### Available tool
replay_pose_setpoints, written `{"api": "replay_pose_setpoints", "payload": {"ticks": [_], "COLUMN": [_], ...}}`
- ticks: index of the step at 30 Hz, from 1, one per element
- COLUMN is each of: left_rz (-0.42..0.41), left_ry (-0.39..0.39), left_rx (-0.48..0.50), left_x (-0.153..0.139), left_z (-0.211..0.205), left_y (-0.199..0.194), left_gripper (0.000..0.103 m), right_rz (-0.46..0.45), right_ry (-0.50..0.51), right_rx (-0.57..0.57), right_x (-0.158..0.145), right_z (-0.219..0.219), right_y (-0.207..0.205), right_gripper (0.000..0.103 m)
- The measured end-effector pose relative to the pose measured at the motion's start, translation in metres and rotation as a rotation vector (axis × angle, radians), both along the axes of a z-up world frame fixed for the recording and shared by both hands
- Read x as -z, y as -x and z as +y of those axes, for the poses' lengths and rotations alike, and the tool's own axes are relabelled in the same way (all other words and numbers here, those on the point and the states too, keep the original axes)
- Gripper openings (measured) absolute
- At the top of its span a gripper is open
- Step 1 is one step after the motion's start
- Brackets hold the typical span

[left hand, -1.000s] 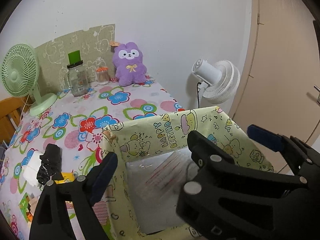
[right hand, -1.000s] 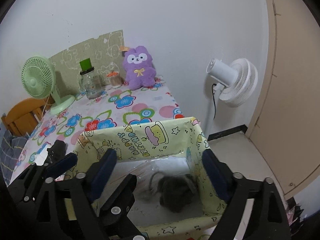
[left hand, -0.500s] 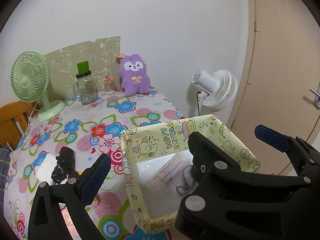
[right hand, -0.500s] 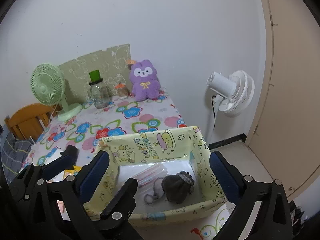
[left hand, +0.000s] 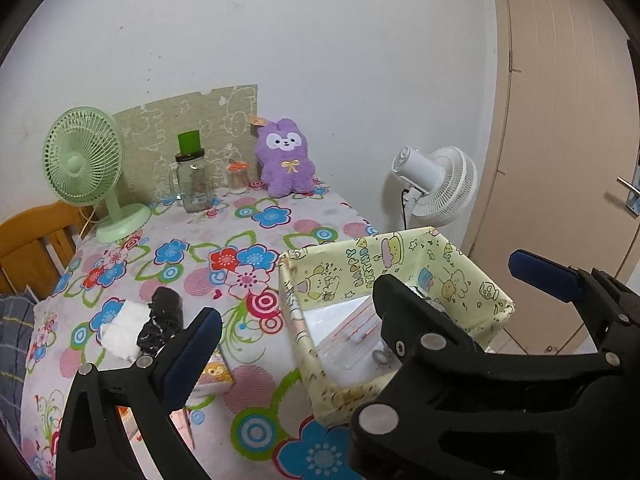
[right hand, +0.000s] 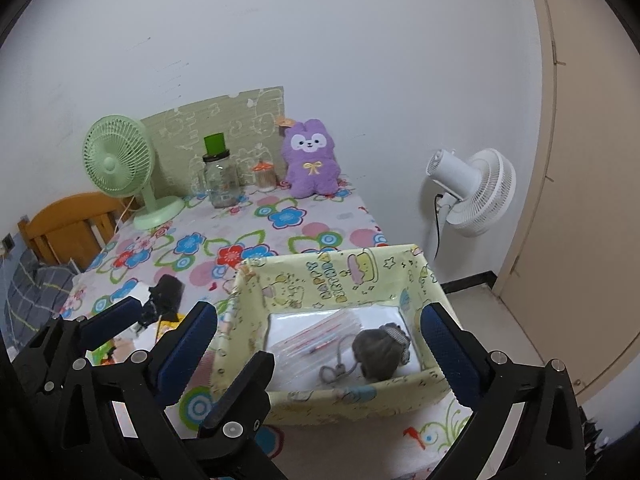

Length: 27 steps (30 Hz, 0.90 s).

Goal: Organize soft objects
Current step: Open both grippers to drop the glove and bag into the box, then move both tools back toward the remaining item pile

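Observation:
A yellow cartoon-print fabric box (right hand: 348, 272) (left hand: 360, 256) stands at the table's near right corner. Inside it lie a grey drawstring pouch (right hand: 380, 350) and a clear plastic bag (right hand: 316, 340). A black soft item (left hand: 162, 320) (right hand: 166, 292) lies on a white cloth (left hand: 120, 330) left of the box. A purple plush bunny (left hand: 286, 164) (right hand: 312, 160) leans against the far wall. My left gripper (left hand: 372, 308) is open and empty above the box's left side. My right gripper (right hand: 320, 344) is open and empty, raised over the box.
A green desk fan (left hand: 86, 168), a glass jar with a green lid (left hand: 192, 180) and a small toothpick jar (left hand: 237, 178) stand at the back of the floral tablecloth (left hand: 240, 248). A white floor fan (left hand: 436, 184), a door (left hand: 568, 120) and a wooden chair (left hand: 32, 244) surround the table.
Both grippers have risen and pulled back from the box, so more of the table shows. The grey pouch stays lying in the box.

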State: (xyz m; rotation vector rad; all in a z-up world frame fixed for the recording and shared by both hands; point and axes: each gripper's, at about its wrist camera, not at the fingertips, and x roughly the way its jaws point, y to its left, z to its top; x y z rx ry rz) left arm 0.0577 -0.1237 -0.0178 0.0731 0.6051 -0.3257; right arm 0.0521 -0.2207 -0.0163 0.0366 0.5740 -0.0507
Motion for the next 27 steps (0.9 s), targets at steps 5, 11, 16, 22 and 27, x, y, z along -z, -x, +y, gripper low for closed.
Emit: {"api": "replay_pose_setpoints", "payload": {"ticks": [5,11,16,22,27], "left_rz": [-0.005,-0.021,-0.056,-0.071,-0.075], "left_ry": [0.007,0.012,0.002,0.007,0.011], "left_rx": [-0.017,-0.026,-0.038,-0.057,-0.082], "left_x": [-0.001,-0.004,-0.007,-0.009,-0.006], "left_z": [0.012,0.027,0.037,0.054,0.068], "left_y": [0.007,0.018,0.028,0.036,0.040], "left_gripper": [0.103,0.103,0.103,0.103,0.102], "right_rz": [-0.001,0.000,-0.036,-0.055,-0.062], "right_ry": [0.025,0.011,0.000,0.009,0.017], "right_rx": [0.029,-0.007,-0.024,-0.043,-0.065], "right_x": [-0.003,-0.004,-0.006,-0.007,-0.005], "right_z": [0.014,0.028,0.039,0.056,0.071], "right_y": [0.008,0.016,0.026,0.032,0.034], "right_gripper": [0.103,0.103,0.103,0.103,0.103]}}
